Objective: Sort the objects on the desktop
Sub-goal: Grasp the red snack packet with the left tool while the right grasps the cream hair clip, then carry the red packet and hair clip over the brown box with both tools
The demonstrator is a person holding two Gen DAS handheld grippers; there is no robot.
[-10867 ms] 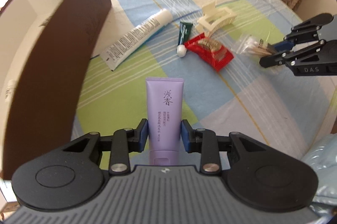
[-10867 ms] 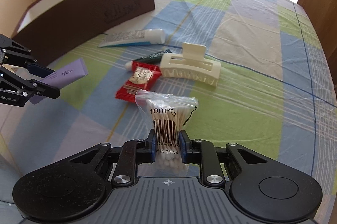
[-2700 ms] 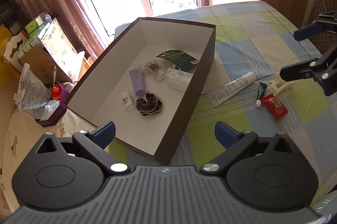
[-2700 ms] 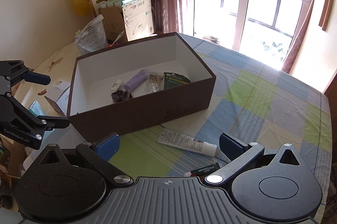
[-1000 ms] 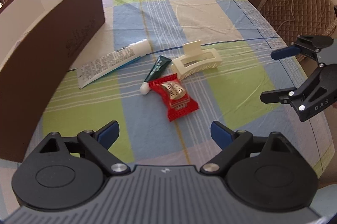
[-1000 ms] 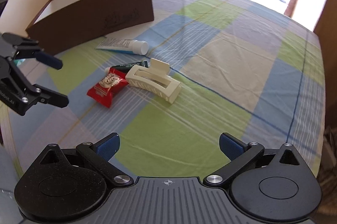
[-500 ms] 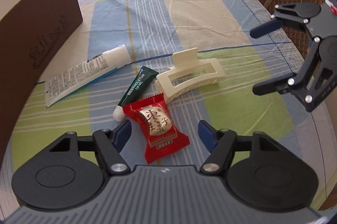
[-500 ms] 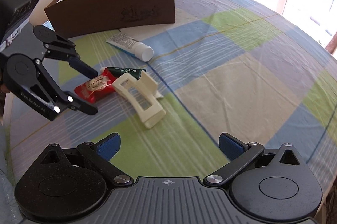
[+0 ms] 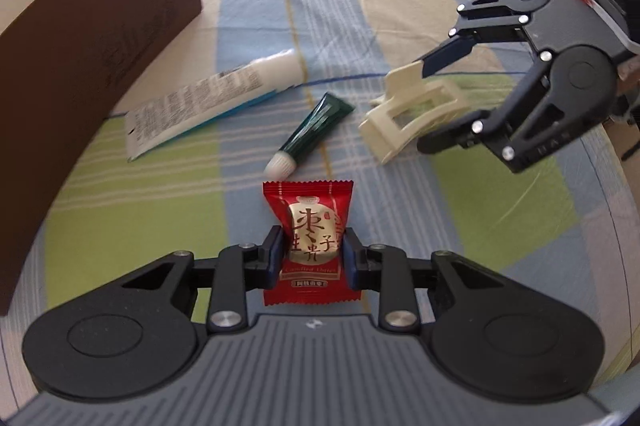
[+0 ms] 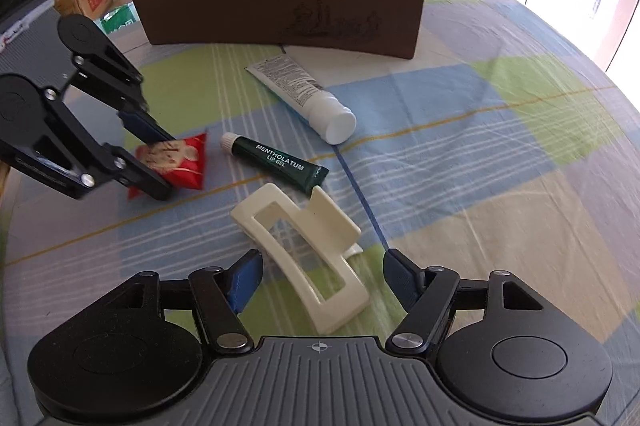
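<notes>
Pinching the red snack packet, your left gripper hovers above the checked cloth (desk); right gripper gapes around the hair claw.

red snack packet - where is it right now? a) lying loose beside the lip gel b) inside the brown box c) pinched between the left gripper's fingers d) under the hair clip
c: the left gripper is shut on the red snack packet, its pads pressing both sides, while the right gripper is open around the hair clip.

Green tube: "MENTHOLATUM LIP GEL"; red packet: "Candied Date".
</notes>
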